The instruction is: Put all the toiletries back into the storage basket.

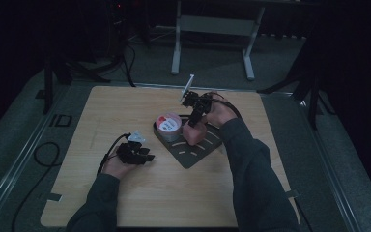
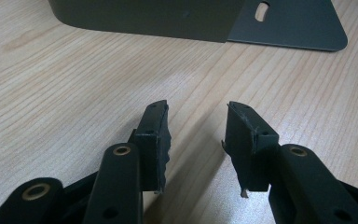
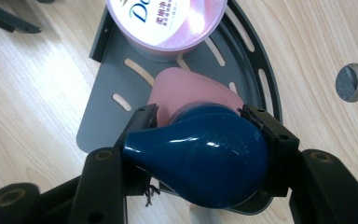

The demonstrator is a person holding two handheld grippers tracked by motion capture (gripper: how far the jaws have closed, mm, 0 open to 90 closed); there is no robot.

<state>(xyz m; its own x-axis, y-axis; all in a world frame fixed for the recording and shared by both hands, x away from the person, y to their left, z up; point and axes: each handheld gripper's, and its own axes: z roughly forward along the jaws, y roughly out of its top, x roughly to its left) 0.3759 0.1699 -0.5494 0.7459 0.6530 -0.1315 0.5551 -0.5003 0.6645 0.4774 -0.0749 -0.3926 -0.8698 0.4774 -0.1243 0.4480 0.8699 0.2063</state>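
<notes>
Being held in the right gripper (image 3: 200, 135), clenched on its belly, a blue bottle (image 3: 200, 158) hangs over the tray's (image 3: 103, 112) curved edge w/ neck pointing left; left gripper (image 2: 196, 135) rests released, near desk's (image 1: 149, 193) left edge.

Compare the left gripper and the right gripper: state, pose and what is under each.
The left gripper has open jaws with nothing between them; the right gripper is shut on a blue pear-shaped bottle with a pink body. The left gripper sits low over bare wooden table; the right gripper is over the grey slotted tray. Both have two black jaws.
</notes>
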